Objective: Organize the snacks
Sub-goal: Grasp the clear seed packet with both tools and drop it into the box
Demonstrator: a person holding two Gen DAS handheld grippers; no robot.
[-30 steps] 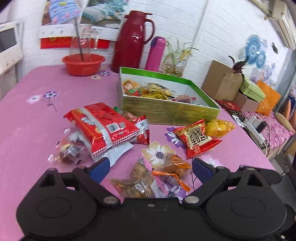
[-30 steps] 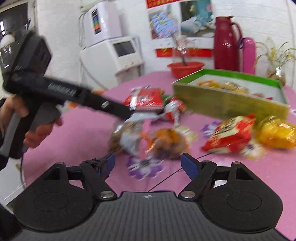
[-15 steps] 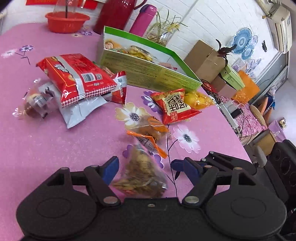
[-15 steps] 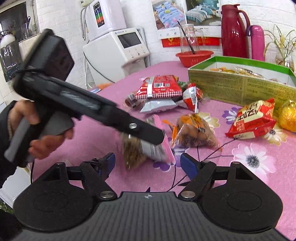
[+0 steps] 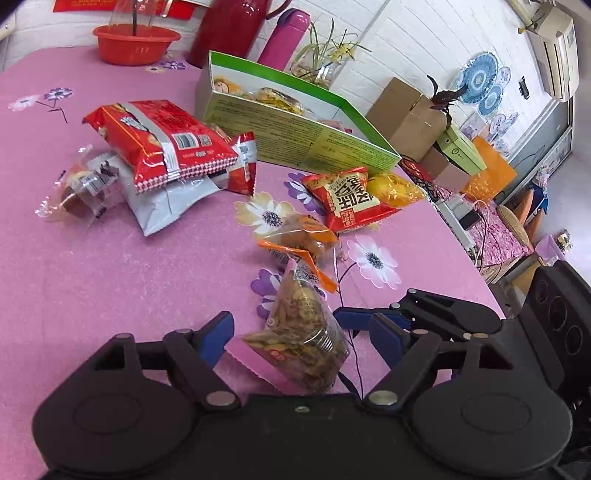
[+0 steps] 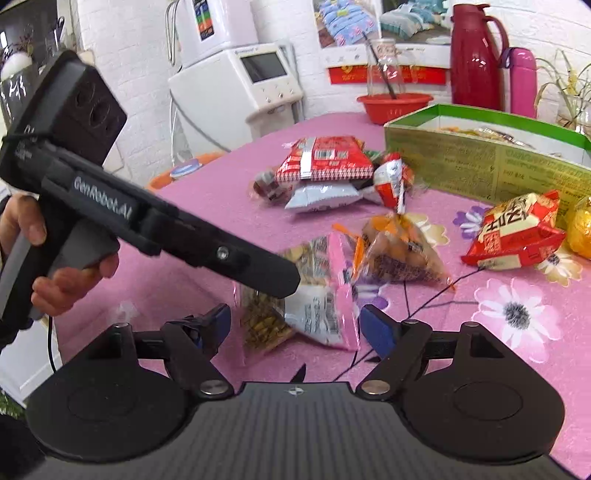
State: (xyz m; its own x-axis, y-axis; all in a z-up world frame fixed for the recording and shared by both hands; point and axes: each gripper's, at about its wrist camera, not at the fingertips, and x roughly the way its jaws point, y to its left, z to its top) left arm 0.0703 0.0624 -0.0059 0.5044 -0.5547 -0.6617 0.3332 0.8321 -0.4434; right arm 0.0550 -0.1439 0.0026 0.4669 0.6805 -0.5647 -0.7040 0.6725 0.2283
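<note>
A clear pack of brown seeds [image 5: 301, 334] lies on the pink tablecloth between the blue pads of my open left gripper [image 5: 301, 338]. It also shows in the right wrist view [image 6: 295, 314], between the pads of my open right gripper [image 6: 297, 326]. Neither gripper touches it. The left gripper's body [image 6: 147, 225] crosses over the pack. An orange-trimmed snack bag [image 5: 299, 240] lies just beyond. A red snack bag [image 5: 349, 197] and a yellow pack [image 5: 393, 188] lie by the green box [image 5: 295, 125], which holds several snacks.
A large red bag [image 5: 162, 136] rests on a silver bag [image 5: 162, 203], with a small clear pack [image 5: 74, 188] to their left. A red bowl [image 5: 135, 44], red thermos [image 5: 229, 29], pink bottle [image 5: 282, 37] and plant stand behind. The table edge [image 5: 469, 266] drops off at right.
My left gripper has swung down and right until the seed pack sits between its pads. My right gripper has closed in on the same pack from the opposite side.
</note>
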